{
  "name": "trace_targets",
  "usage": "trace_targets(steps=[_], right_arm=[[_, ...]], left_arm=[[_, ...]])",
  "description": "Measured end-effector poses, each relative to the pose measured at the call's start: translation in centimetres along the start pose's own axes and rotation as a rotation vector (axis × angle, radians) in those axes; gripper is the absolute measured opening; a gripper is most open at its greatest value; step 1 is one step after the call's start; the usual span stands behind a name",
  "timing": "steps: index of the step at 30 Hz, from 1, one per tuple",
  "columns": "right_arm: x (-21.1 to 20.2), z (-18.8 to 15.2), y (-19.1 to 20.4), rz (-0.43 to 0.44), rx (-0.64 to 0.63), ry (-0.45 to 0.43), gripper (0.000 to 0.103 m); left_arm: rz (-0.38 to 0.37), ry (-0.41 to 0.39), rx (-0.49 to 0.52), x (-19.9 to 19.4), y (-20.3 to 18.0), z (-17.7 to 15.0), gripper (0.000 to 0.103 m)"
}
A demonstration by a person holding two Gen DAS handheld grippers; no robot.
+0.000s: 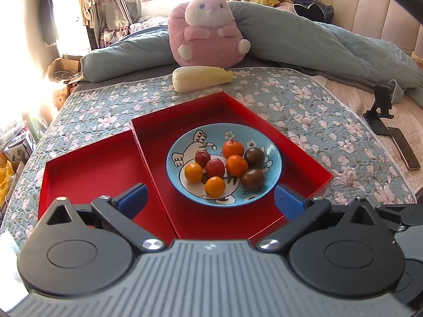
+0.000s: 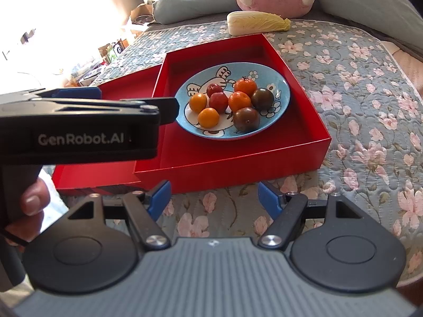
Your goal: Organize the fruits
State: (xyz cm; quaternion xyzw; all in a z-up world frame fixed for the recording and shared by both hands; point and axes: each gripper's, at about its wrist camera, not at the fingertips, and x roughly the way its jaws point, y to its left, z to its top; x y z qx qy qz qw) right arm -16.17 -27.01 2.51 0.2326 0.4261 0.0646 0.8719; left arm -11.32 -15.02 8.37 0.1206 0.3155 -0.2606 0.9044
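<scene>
The left tool (image 1: 208,198) is hovering over the near part of the deeper red tray (image 1: 238,219), with its blue-padded fingers (image 1: 133,199) spread wide apart and holding nothing. The right tool (image 2: 214,198) is hovering over the flowered bedspread (image 2: 357,111), just in front of the tray's near wall, with its fingers (image 2: 268,199) likewise spread wide and touching nothing. In the right wrist view, the left tool's body is crossing the frame from the left, gripped by a hand (image 2: 29,203).

The blue plate (image 1: 272,169) is sitting inside the deeper tray. It is carrying eight small fruits: two red (image 1: 215,167), two yellow-orange (image 1: 214,186), two orange (image 1: 232,149) and two dark brown (image 1: 252,179), all clustered together. A shallower red tray (image 1: 92,169) is lying against the deeper tray's left side.

Beyond the trays, a cabbage (image 1: 202,78) is lying on the bedspread, and a pink plush toy (image 1: 208,26) is sitting behind it.
</scene>
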Motion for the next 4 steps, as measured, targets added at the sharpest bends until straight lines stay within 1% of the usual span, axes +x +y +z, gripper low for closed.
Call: trace_targets(steps=[4], right_arm=[[0.01,0.05,0.02,0.001,0.000,-0.001,0.075]], left_arm=[[-0.008,-0.007,0.000,-0.10,-0.14,-0.08,0.103]])
